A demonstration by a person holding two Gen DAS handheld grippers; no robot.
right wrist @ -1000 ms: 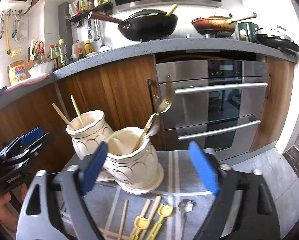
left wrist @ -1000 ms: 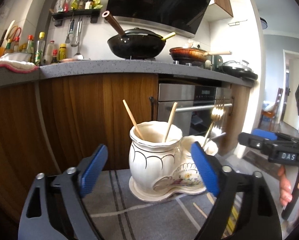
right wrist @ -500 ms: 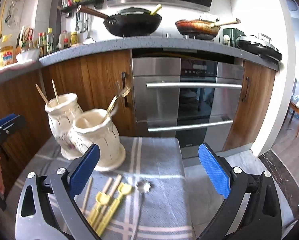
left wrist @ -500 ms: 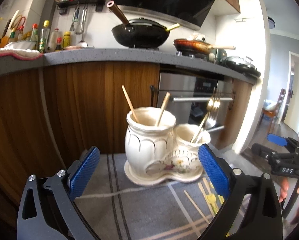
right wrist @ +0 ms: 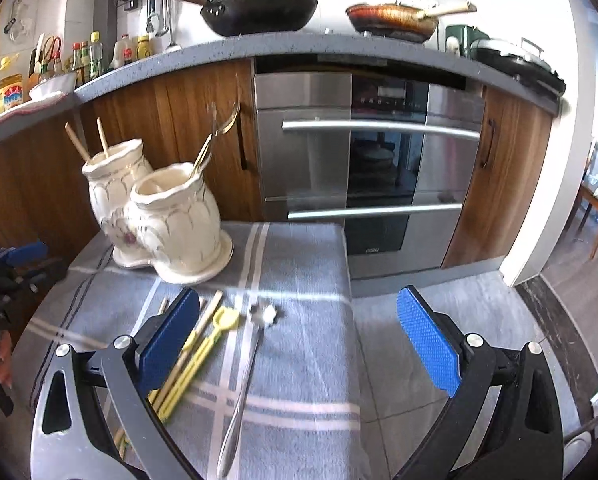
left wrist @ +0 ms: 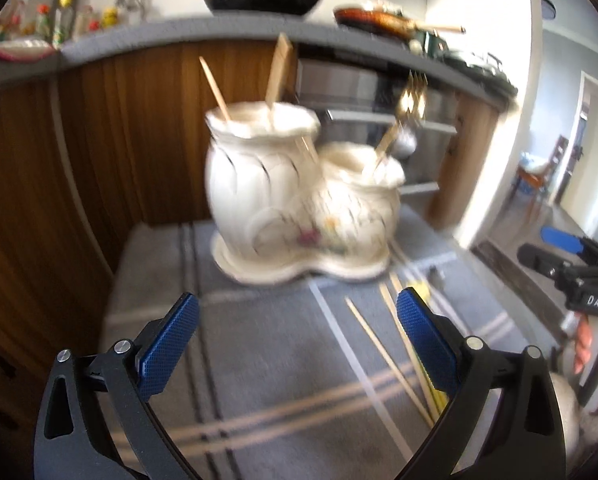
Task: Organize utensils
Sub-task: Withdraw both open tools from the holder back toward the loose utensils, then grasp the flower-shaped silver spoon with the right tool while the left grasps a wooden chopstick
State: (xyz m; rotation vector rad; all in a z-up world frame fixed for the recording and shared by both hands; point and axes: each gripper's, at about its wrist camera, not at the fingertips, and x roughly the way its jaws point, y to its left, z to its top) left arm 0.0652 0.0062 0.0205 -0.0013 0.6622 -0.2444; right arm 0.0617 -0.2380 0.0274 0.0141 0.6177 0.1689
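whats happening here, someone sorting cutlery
Yes. A person holds a hand-held gripper in each hand over a grey cloth. Both the left one and the right one are open and empty. A two-pot holder already has chopsticks and a fork. A spoon, yellow utensils and chopsticks still lie loose.

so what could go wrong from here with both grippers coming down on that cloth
1. The steel spoon, yellow utensils and chopsticks lie close together, so the open right gripper might pinch several at once.
2. The ceramic holder is tall with a fork leaning out; a knock could tip it.
3. The spoon lies near the edge of the cloth; a nudge may slide it off.
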